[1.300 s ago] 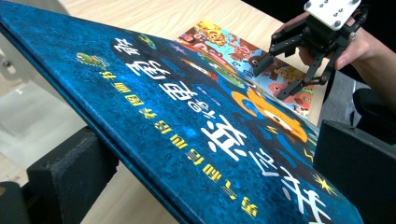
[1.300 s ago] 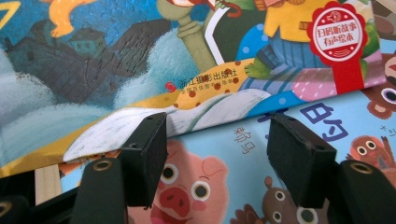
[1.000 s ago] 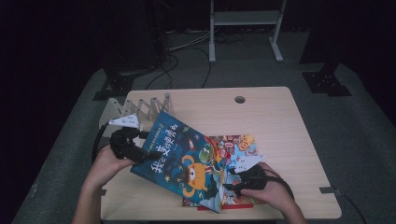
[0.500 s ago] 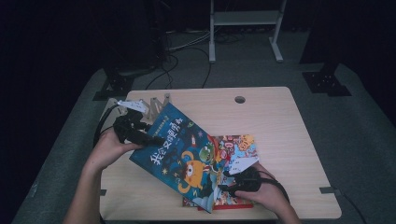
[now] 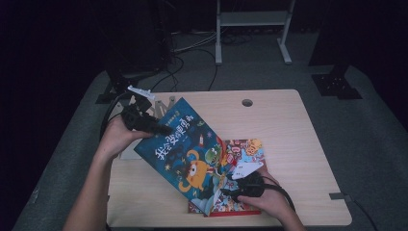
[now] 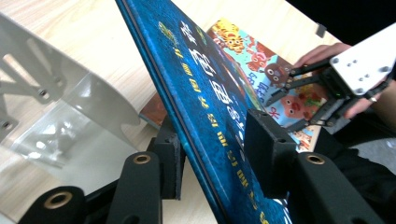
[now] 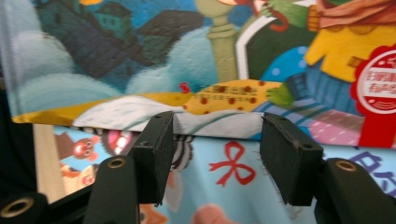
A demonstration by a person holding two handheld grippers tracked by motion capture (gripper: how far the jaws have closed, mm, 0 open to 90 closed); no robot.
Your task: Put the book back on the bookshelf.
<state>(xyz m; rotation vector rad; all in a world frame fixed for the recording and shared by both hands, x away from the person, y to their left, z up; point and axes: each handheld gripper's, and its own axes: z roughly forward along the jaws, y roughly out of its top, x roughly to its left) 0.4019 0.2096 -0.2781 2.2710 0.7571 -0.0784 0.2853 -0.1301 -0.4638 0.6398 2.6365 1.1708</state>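
My left tongs (image 5: 161, 129) have just been closing on the far left corner of the blue book (image 5: 185, 149). The corner sits between the jaws, which are narrowed onto the cover so I can tip that end up off the bench (image 5: 288, 125). My right tongs (image 5: 228, 185) are at their narrowest, down at the book's near right edge, probably to steady it over the red picture book (image 5: 245, 149) beneath. From above, the blue book slants from far left to near right, and its lift is hard to judge. The left gripper view shows it steeply tilted, one pad (image 6: 268, 140) on the cover, with the clear rack (image 6: 70, 112) just behind. The right gripper view shows the book's lower edge crossing my jaw tips. Whether they pinch anything there, I cannot tell.
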